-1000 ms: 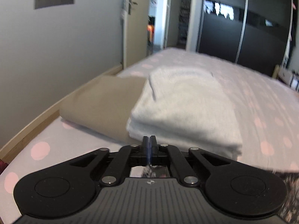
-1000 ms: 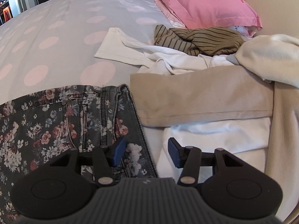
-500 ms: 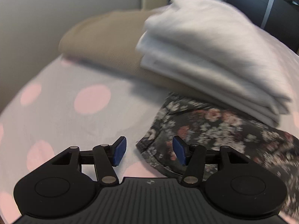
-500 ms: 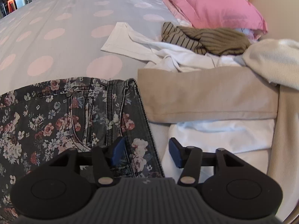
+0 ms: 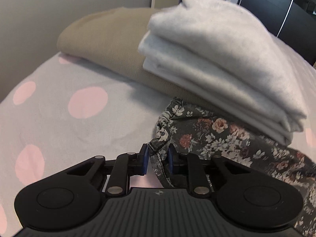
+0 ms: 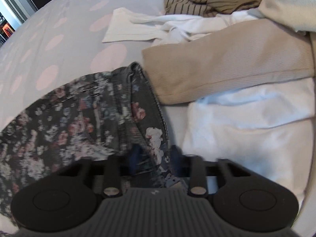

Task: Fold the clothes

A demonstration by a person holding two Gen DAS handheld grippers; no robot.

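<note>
Dark floral jeans (image 5: 217, 132) lie on the polka-dot bed sheet (image 5: 85, 102). My left gripper (image 5: 157, 162) is shut on a bunched hem corner of the jeans. In the right wrist view the waist end of the jeans (image 6: 94, 114) spreads to the left, and my right gripper (image 6: 154, 160) has its blue pads closed around the waistband edge. That view is blurred by motion.
A folded white garment (image 5: 217, 59) rests on a folded tan one (image 5: 106, 39) just behind the hem. To the right of the waist lie a beige ribbed garment (image 6: 227, 67), white clothes (image 6: 246, 122), a striped olive top (image 6: 213, 0) and a cream sweater (image 6: 286, 2).
My left gripper opened, dropped to the jeans hem and closed on it. My right gripper moved forward over the waistband and closed on it.
</note>
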